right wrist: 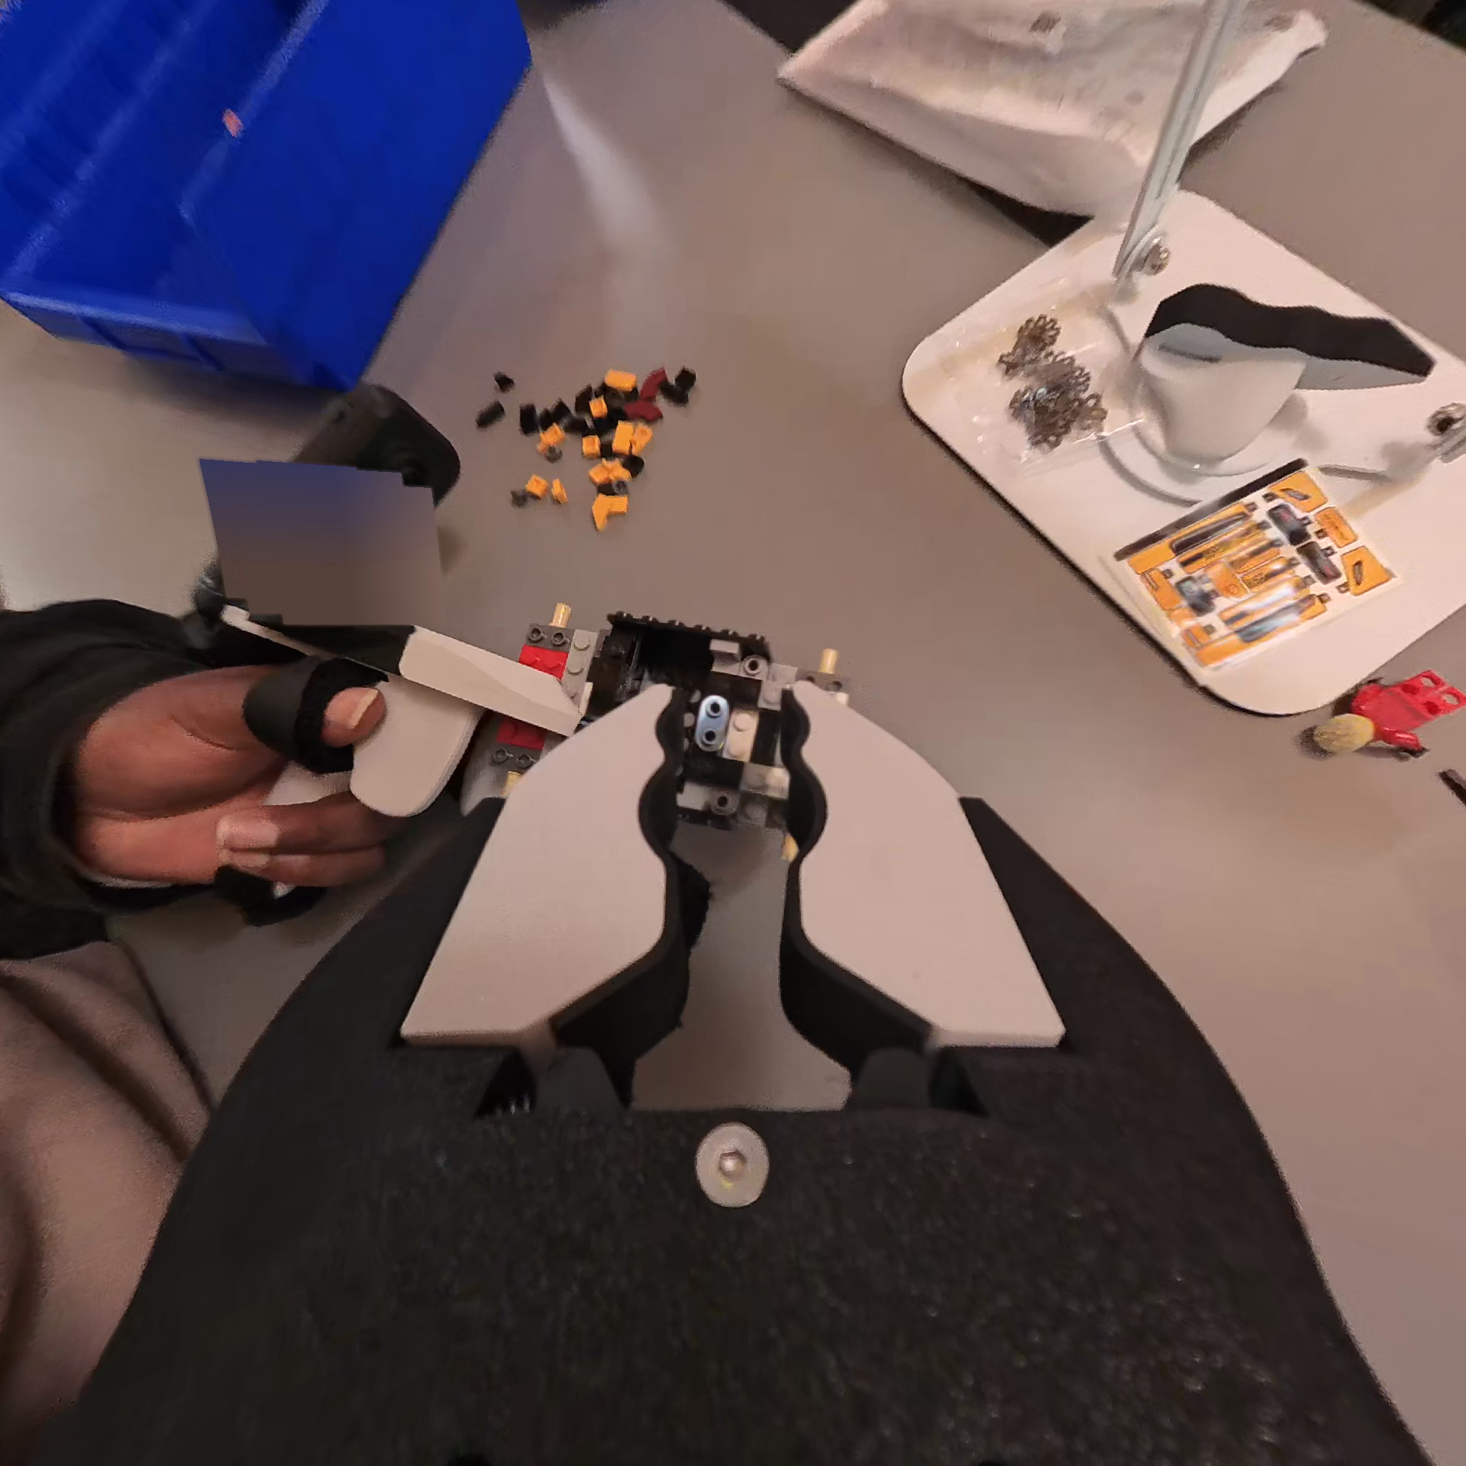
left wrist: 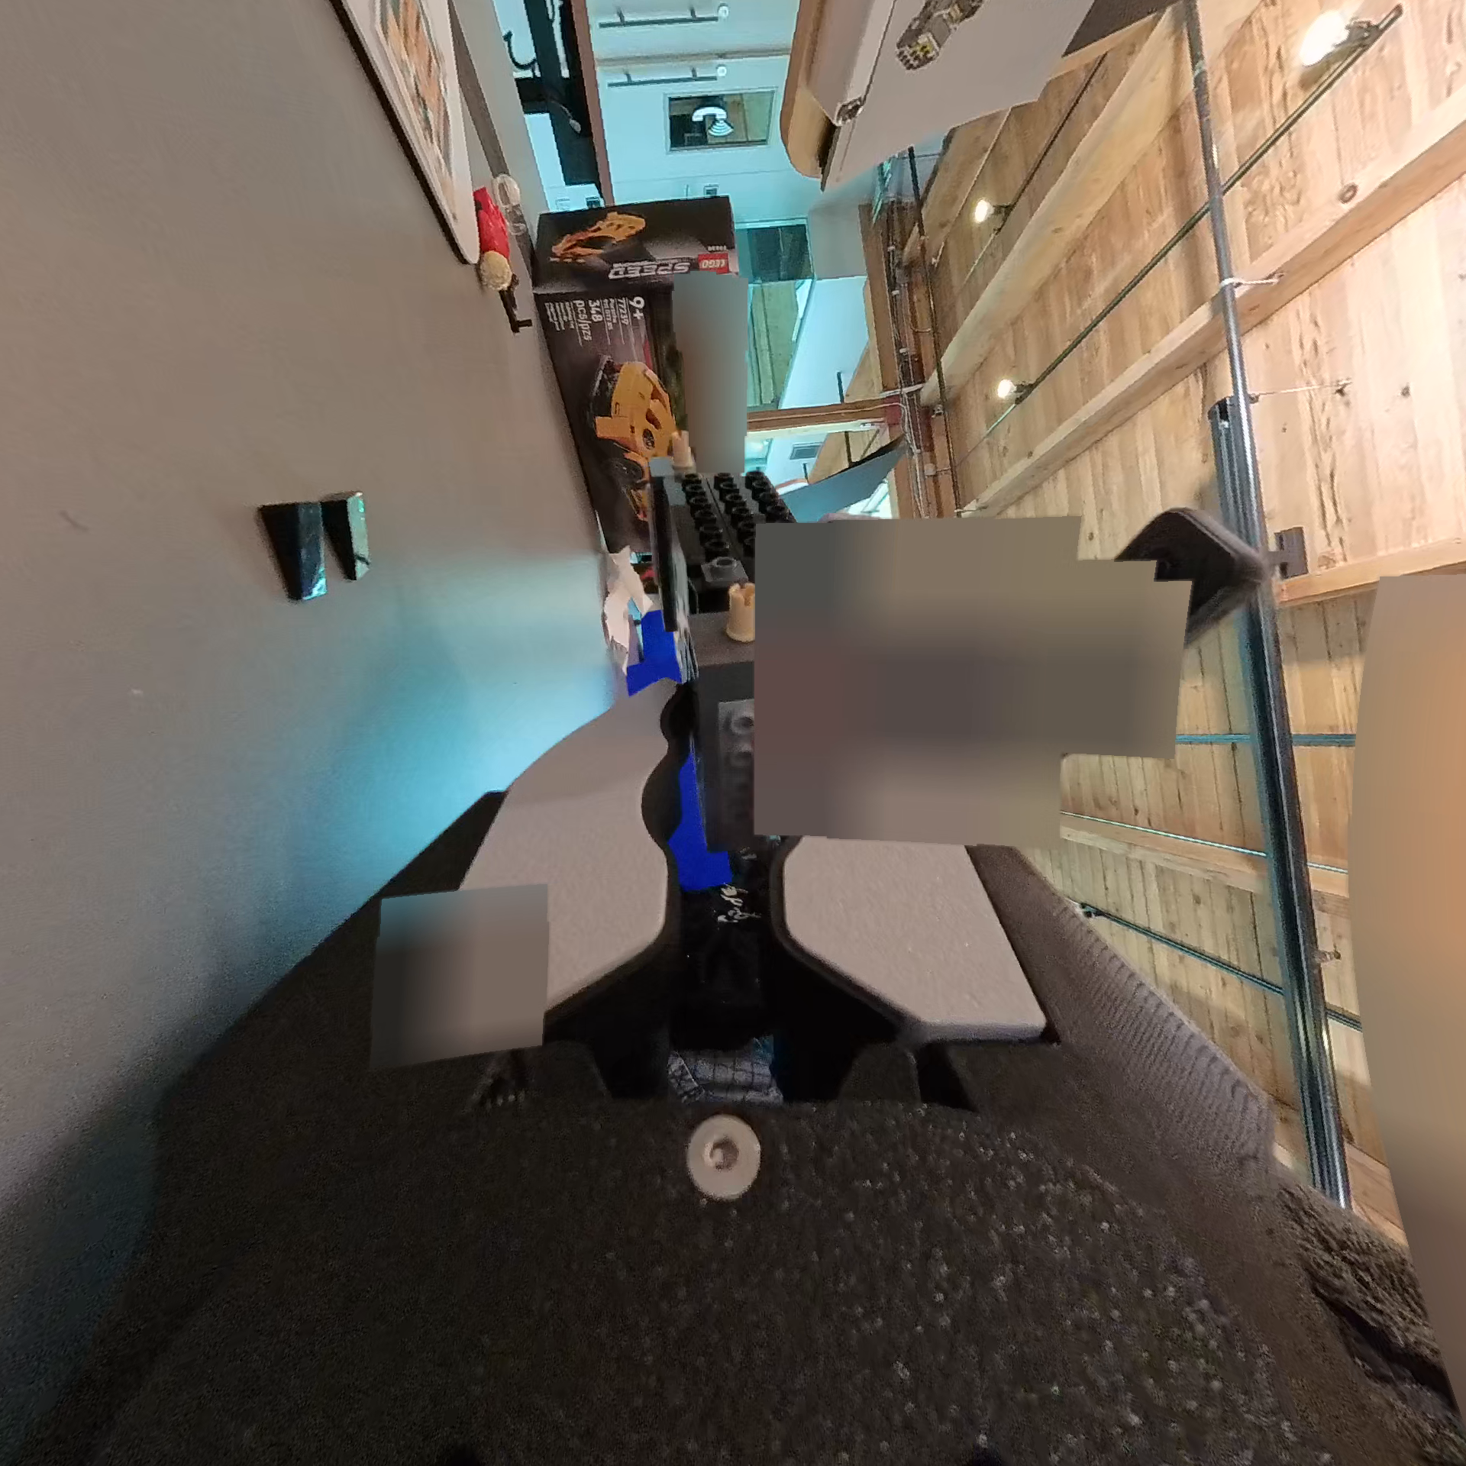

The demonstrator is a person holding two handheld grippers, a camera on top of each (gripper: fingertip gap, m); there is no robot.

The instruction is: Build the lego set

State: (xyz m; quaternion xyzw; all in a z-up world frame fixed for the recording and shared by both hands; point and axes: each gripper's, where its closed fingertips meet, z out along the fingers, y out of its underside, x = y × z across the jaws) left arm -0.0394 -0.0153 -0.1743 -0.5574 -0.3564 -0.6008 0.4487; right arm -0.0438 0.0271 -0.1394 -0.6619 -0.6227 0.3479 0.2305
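Note:
The partly built lego car chassis (right wrist: pixel 730 738) is dark grey and black with red bricks and tan pins. My right gripper (right wrist: pixel 730 706) straddles its middle and both pads touch its sides, just above the grey table (right wrist: pixel 912 912). My left gripper (right wrist: pixel 571 698), held in a hand (right wrist: pixel 198 761), grips the chassis's left end. In the left wrist view the left gripper (left wrist: pixel 722 785) is shut on the chassis (left wrist: pixel 714 547), which stands on edge there; a blur patch hides its right part. A pile of loose orange, black and dark red pieces (right wrist: pixel 595 436) lies beyond.
A blue bin (right wrist: pixel 238 174) stands at the far left. A white stand base (right wrist: pixel 992 381) at the right carries a sticker sheet (right wrist: pixel 1253 571) and a bag of small parts (right wrist: pixel 1047 389). A red figure (right wrist: pixel 1396 714) lies beside it. The set's box (left wrist: pixel 627 333) and two black wedge pieces (left wrist: pixel 317 547) are on the table. The red figure (right wrist: pixel 1396 714) is about equally far from each gripper, around 25 cm.

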